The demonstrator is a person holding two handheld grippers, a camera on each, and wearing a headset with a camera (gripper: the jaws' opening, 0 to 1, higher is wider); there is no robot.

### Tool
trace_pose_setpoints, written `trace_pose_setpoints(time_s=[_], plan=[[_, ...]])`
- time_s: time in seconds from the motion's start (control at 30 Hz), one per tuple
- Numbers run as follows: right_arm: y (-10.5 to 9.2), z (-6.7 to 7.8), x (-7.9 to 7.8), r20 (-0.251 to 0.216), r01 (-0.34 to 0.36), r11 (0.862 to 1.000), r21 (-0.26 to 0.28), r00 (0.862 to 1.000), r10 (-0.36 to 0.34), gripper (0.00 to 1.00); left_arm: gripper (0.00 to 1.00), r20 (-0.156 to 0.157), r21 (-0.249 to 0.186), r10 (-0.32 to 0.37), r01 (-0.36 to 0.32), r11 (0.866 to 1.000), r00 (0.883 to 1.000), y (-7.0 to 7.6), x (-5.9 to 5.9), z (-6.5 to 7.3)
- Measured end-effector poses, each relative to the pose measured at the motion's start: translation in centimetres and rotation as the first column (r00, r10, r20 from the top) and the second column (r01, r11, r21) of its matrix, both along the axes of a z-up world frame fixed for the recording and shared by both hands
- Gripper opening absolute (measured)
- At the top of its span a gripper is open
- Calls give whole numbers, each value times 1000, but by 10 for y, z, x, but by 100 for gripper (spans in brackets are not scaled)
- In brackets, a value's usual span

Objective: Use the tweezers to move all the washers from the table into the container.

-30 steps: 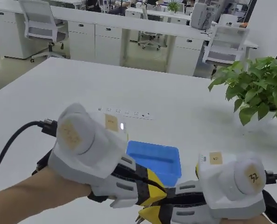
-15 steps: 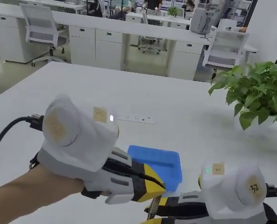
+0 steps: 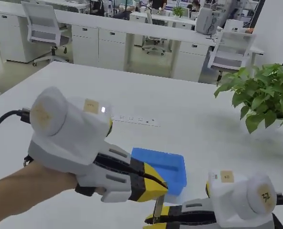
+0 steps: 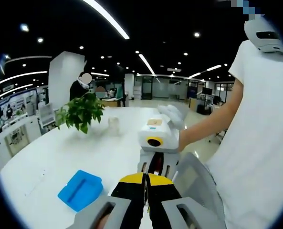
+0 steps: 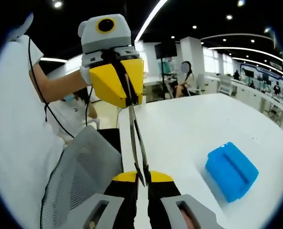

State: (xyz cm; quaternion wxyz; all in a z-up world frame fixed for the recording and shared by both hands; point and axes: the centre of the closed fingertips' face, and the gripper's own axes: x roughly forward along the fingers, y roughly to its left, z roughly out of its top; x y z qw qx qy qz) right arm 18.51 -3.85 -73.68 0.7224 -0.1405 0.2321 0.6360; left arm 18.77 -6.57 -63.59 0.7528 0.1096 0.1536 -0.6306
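Observation:
The thin metal tweezers (image 5: pixel 134 138) run between my two grippers. My left gripper (image 5: pixel 128 101) is shut on their joined end, and in the head view it (image 3: pixel 153 187) hangs just in front of the blue container (image 3: pixel 166 168). The two spread prongs reach down into my right gripper (image 5: pixel 141 181), whose jaws stand close on either side of them. In the head view the tweezers (image 3: pixel 158 208) stand upright above the right gripper (image 3: pixel 153 222). The shallow blue container (image 4: pixel 80 189) (image 5: pixel 232 170) rests on the white table.
A potted green plant (image 3: pixel 263 98) stands at the table's right side. A socket strip (image 3: pixel 134 119) is set into the table (image 3: pixel 189 119) beyond the container. A grey mesh chair back (image 5: pixel 79 167) is near the table edge by the person in white.
My left gripper has lifted and drawn to the left, away from the right gripper. The tweezers, hidden between the two before, now show upright between them.

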Motion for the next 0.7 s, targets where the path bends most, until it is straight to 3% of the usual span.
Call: trace_pose_setpoints(time_s=[0.13, 0.23, 0.3, 0.33, 0.4, 0.53, 0.57, 0.67, 0.7], plan=[[-3, -3, 1, 14, -10, 999, -36, 1000, 11, 1, 0, 9, 16, 22, -22, 1000, 1000, 4, 4, -5], [-7, -8, 5, 47, -21, 995, -100, 999, 26, 0, 0, 15, 37, 37, -37, 999, 999, 7, 9, -9], [-10, -12, 7, 57, -31, 989, -144, 998, 39, 0, 0, 25, 90, 47, -49, 995, 999, 11, 13, -18], [-9, -11, 8, 59, -30, 989, -145, 997, 39, 0, 1, 21, 141, 46, -49, 989, 999, 14, 13, -25], [-12, -13, 10, 66, -36, 984, -173, 997, 48, 0, 3, 24, 199, 42, -46, 979, 999, 17, 14, -35], [-21, -23, 15, 127, -80, 950, -303, 984, 123, 0, 4, 12, 242, 27, -29, 970, 1000, 13, 14, -45], [-21, -24, 14, 126, -87, 946, -313, 983, 133, 0, 3, 13, 278, 16, -19, 960, 1000, 15, 14, -51], [-24, -32, 16, 128, -103, 929, -356, 979, 158, 0, 2, 20, 313, 3, -9, 950, 1000, 13, 15, -58], [-25, -34, 16, 126, -109, 921, -373, 978, 166, 0, 2, 8, 335, -11, 8, 942, 1000, 14, 13, -63]])
